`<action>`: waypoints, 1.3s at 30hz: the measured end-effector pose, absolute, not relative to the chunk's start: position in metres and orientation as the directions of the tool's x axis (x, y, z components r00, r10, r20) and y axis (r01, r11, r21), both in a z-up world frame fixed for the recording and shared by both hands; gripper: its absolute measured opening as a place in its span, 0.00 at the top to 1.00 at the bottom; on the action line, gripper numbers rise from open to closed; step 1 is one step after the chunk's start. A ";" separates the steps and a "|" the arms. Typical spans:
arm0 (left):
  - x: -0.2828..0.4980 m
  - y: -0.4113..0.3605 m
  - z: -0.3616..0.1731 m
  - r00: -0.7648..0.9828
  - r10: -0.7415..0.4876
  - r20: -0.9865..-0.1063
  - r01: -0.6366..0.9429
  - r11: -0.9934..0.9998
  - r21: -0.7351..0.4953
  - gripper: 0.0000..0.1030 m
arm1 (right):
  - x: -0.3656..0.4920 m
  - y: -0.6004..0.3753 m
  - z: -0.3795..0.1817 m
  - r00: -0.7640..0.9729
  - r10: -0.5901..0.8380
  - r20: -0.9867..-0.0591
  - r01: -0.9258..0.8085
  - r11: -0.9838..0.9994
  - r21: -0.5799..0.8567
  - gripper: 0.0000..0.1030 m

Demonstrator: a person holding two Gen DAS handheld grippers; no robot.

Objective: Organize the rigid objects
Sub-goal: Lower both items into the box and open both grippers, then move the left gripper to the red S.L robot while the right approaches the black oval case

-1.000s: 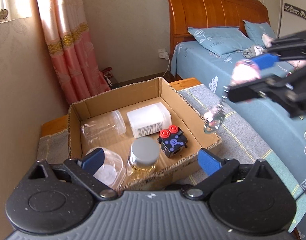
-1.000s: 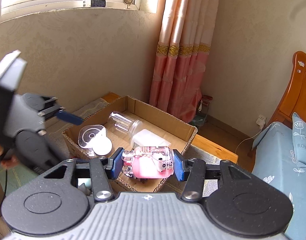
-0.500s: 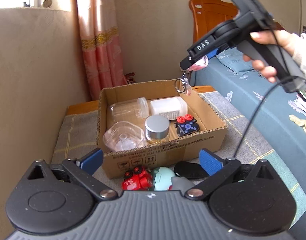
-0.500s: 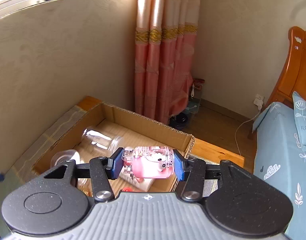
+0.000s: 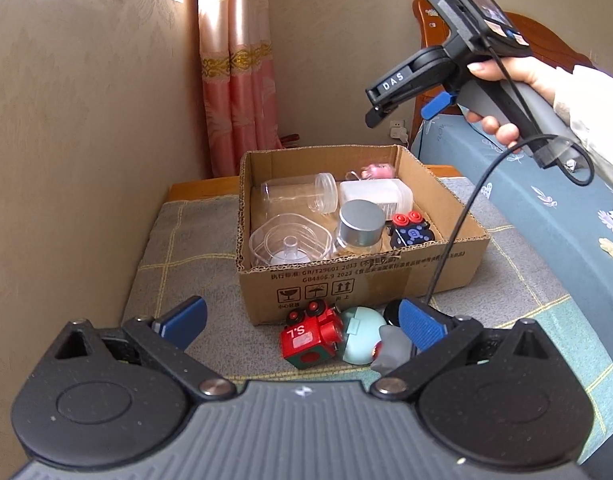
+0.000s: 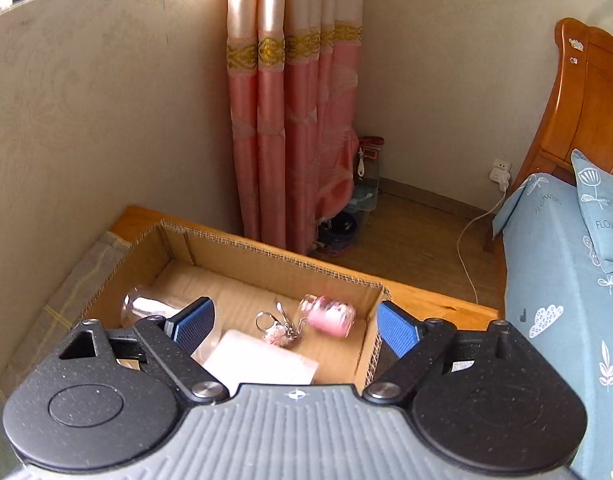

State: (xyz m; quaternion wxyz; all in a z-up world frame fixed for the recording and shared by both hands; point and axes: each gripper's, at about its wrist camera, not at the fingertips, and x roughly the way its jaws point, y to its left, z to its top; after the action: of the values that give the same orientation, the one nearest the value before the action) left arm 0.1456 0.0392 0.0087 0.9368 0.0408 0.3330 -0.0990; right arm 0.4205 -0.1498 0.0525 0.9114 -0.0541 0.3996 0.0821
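Both wrist views angled down, sharing cardboard box [image 5: 358, 280]

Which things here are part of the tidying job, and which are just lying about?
Job: cardboard box, pink keychain bottle just dropped inside, red toy train, teal ball toy, both outside.
Lying about: curtain, bed, wall charger.

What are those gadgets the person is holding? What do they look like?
Each tool is black plastic with two round discs, a ribbed grey centre and two arms ending in blue ridged pads. The right tool, seen from the side, has a grey pistol handle, white "DAS" lettering, a small screen on top and a black cable hanging down. The person wears a pale sleeve.
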 end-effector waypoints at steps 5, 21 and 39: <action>0.146 0.042 0.006 0.756 -0.155 -0.636 0.203 0.979 0.003 0.01 | 0.408 -0.148 0.048 0.656 0.093 -0.749 -0.202 0.978 -0.055 0.03; 0.145 0.041 0.004 0.750 -0.161 -0.641 0.204 0.979 -0.007 0.01 | 0.326 -0.161 0.042 0.675 0.122 -0.728 -0.190 0.982 -0.011 0.00; 0.151 0.061 -0.019 0.730 -0.108 -0.675 0.145 0.989 -0.002 0.01 | 0.234 -0.135 -0.050 0.632 0.147 -0.761 -0.109 0.989 0.101 0.00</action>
State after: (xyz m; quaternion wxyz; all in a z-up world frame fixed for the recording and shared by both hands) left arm 0.1507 0.0608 -0.0195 0.9298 0.0252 0.3610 -0.0680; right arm 0.2341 -0.1351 -0.0498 0.9030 0.0228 0.4231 0.0709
